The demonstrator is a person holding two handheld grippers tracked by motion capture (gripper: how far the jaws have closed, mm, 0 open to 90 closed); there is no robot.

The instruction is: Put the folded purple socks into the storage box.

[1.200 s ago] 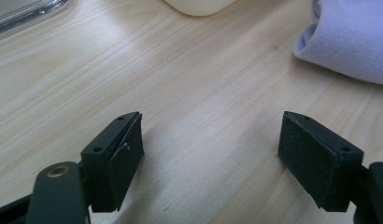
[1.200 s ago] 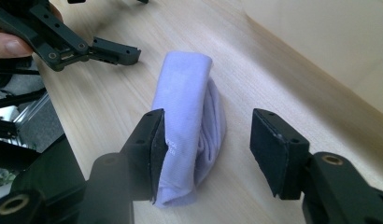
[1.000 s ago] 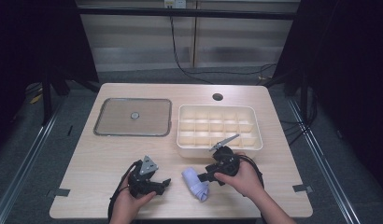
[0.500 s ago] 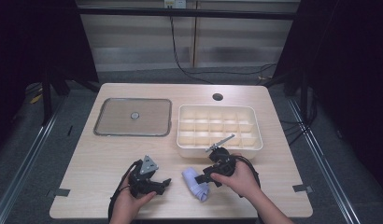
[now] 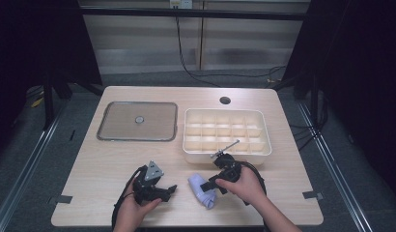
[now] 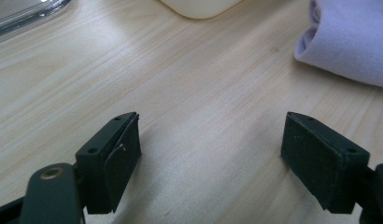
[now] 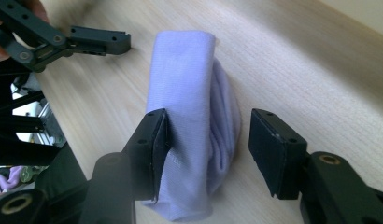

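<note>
A rolled lavender cloth [image 5: 201,192] lies on the wooden table near its front edge. My right gripper [image 5: 209,186] straddles the cloth [image 7: 189,93] from the right. Its jaws have just been closing with the roll between them. One pad [image 7: 158,140] touches the fabric, while the other pad [image 7: 269,149] stands clear of it. My left gripper [image 5: 169,189] rests low over the bare wood left of the roll, open with nothing between its jaws [image 6: 210,154]. The cloth's end [image 6: 353,42] lies ahead of it to the right.
A cream tray [image 5: 225,151] with several compartments stands just behind the right hand. A clear flat lid with a centre knob [image 5: 138,121] lies at the back left. A round hole [image 5: 225,100] sits near the table's far edge.
My right gripper has edged slightly left and down over the cloth. The left gripper and the cloth have stayed where they were.
</note>
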